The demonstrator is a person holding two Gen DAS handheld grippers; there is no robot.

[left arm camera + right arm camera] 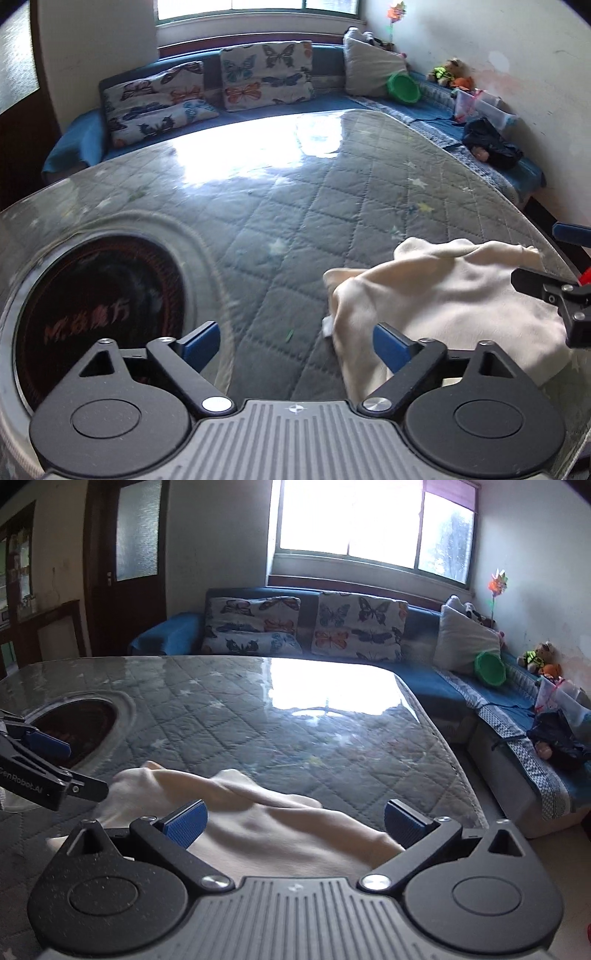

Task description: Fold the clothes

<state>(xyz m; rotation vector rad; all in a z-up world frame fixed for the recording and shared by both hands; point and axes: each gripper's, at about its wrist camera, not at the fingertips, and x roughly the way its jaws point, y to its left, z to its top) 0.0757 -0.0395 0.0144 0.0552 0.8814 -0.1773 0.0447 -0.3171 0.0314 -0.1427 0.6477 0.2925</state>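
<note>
Garment: cream garment [266,834] crumpled under right gripper [295,823], beside left gripper [295,345].
Jaws: both wide, empty.
Advice: pinch opposite edges, spread flat first.

A glass-topped table [332,192] over grey quilted cloth has a round dark inset [99,314] at near left. Beyond, a blue corner sofa [436,679] holds butterfly-print cushions [358,629] and a green bowl [490,668].

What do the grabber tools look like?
Both tools match. The left tool and right tool each have two black arms tipped with blue ribbed pads, round black discs, silver screws and a grey ridged body. White lettering marks the left tool's side.
</note>
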